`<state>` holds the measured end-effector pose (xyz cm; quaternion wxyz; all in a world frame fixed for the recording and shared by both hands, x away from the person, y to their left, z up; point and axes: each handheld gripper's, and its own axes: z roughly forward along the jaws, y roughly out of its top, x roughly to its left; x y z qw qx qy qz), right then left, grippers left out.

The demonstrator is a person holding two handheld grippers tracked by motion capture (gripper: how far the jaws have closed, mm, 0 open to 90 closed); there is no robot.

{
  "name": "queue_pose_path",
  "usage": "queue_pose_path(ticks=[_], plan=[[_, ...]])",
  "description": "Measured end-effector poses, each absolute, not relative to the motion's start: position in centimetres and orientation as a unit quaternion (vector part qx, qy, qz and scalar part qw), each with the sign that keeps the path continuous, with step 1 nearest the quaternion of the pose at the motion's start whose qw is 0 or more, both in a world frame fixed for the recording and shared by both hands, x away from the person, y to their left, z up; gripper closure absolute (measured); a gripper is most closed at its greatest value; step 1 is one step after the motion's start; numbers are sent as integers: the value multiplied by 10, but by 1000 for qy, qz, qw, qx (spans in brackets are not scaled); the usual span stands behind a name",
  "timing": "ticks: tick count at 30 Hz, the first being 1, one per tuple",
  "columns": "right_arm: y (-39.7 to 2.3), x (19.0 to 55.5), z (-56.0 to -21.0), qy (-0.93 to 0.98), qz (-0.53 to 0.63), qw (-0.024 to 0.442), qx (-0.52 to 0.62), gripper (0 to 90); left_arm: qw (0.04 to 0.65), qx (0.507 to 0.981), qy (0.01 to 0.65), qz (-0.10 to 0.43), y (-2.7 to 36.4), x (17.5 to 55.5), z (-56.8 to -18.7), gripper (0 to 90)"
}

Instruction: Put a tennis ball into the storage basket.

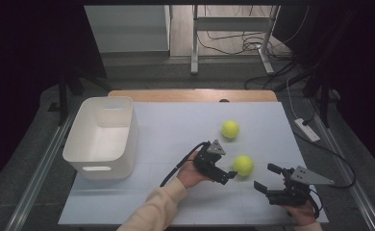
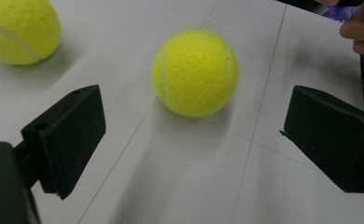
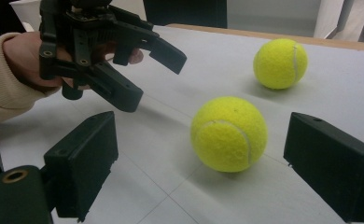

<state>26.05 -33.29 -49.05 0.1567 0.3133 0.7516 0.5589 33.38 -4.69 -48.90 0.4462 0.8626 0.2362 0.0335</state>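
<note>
Two tennis balls lie on the white table (image 1: 176, 120), and both tongs, left (image 1: 230, 176) and right (image 1: 266, 177), gape empty beside the near ball (image 1: 243, 165), which we judge light, fuzzy, springy, prone to roll, best pinched across its middle.

Two yellow-green tennis balls with pale curved seams rest on the white table surface, well apart from each other. The nearer ball (image 1: 243, 165) lies right of centre in the high view — lower middle of the frame. The farther ball (image 1: 230, 129) lies above it, slightly left. Both sit free, untouched.
</note>
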Motion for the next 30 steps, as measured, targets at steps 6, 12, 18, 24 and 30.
queue_pose_path(ticks=[6,12,18,24,30], plan=[[-333,260,-490,750,561,156,314,98,442,866,232,31,-54,338,-492,64],[-333,260,-490,749,561,156,314,99,435,870,229,24,-62,341,-497,64],[-332,261,-490,750,561,156,313,98,431,874,226,19,-71,344,-500,63],[-333,261,-490,749,562,155,315,99,428,875,224,15,-79,347,-501,62],[-332,261,-490,749,562,154,315,99,423,877,225,14,-87,349,-502,62]])
